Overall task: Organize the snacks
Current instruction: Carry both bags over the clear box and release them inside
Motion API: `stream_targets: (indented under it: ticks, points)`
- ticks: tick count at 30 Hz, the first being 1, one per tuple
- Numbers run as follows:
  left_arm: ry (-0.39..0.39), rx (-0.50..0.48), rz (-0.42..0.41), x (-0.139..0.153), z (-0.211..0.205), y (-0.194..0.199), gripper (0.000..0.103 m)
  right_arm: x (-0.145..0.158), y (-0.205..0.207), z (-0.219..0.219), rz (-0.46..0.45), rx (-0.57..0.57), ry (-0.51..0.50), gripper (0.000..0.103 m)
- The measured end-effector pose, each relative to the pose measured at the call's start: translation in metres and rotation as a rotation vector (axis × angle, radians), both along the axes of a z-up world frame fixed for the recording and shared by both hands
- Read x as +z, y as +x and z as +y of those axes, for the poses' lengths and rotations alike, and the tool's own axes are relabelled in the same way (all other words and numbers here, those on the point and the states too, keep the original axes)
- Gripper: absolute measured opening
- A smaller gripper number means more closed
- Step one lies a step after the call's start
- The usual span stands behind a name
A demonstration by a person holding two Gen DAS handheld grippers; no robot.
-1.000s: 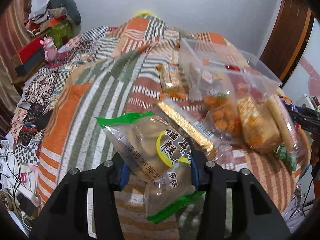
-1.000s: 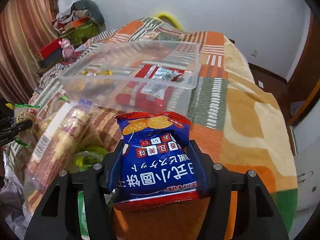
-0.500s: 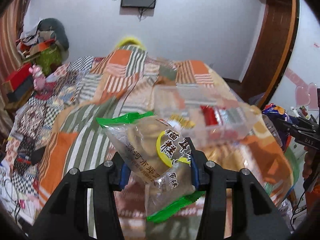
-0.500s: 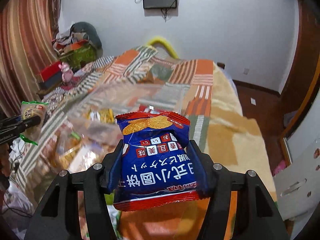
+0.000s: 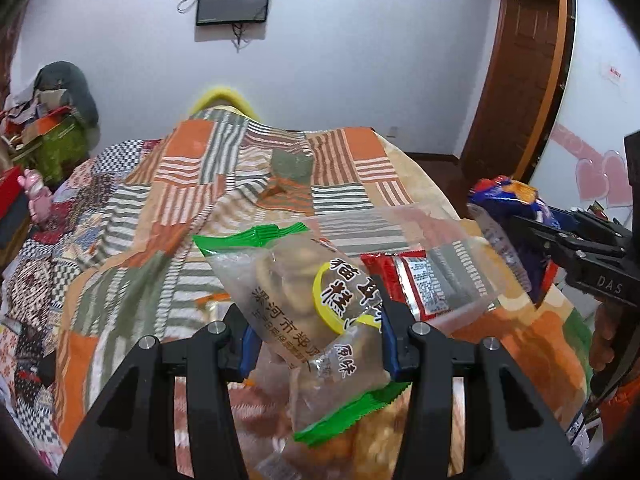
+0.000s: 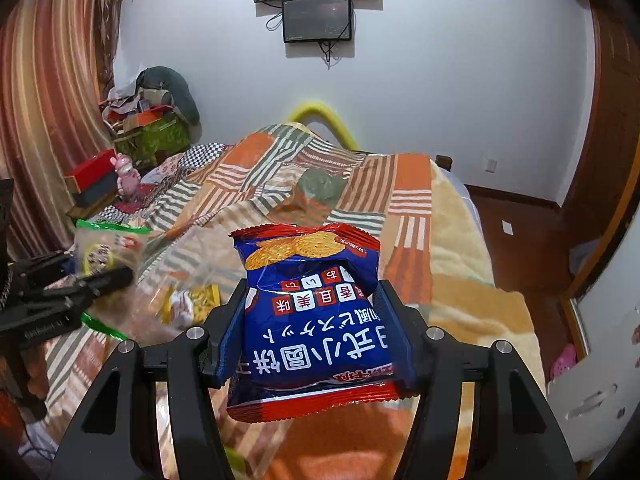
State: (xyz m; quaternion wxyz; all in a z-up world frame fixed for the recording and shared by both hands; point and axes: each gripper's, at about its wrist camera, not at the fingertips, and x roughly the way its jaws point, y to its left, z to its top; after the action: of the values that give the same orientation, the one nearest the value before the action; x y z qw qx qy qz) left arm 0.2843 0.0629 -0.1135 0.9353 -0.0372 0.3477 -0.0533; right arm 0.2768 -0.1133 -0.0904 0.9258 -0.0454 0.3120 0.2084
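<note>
I see a clear packet with green ends (image 5: pixel 316 312), with round pale cakes inside and a yellow ring label; it stands tilted in the air above the bed. The blue biscuit bag (image 6: pixel 316 320) has red sealed edges and a picture of round crackers; I see it upside down, its print reversed. A clear plastic box (image 5: pixel 436 256) lies on the quilt, open at the top. Inside it I see red packets (image 5: pixel 404 280) and a yellow packet (image 6: pixel 200 300).

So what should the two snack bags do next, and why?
Probably carry both over the clear plastic box and lower them in: the left tool grips the green-edged pastry bag, the right tool grips the blue cracker bag, both held above the bed.
</note>
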Motion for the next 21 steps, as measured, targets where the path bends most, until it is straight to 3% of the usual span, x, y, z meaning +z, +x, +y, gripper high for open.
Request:
stream_targets:
  ticks: [11,15,21]
  points:
    - [0.015,-0.05,0.064,-0.031,-0.027,0.064,0.048,-0.029,0.035,0.02,0.059,0.007,-0.031,0.057]
    - [-0.001,-0.06,0.111,-0.045,-0.027,0.077,0.048,-0.041,0.042,0.022,0.097,0.02,-0.045,0.057]
    - [0.041,-0.072,0.153,-0.058,-0.033,0.082,0.049,-0.051,0.041,0.024,0.129,0.039,-0.079,0.059]
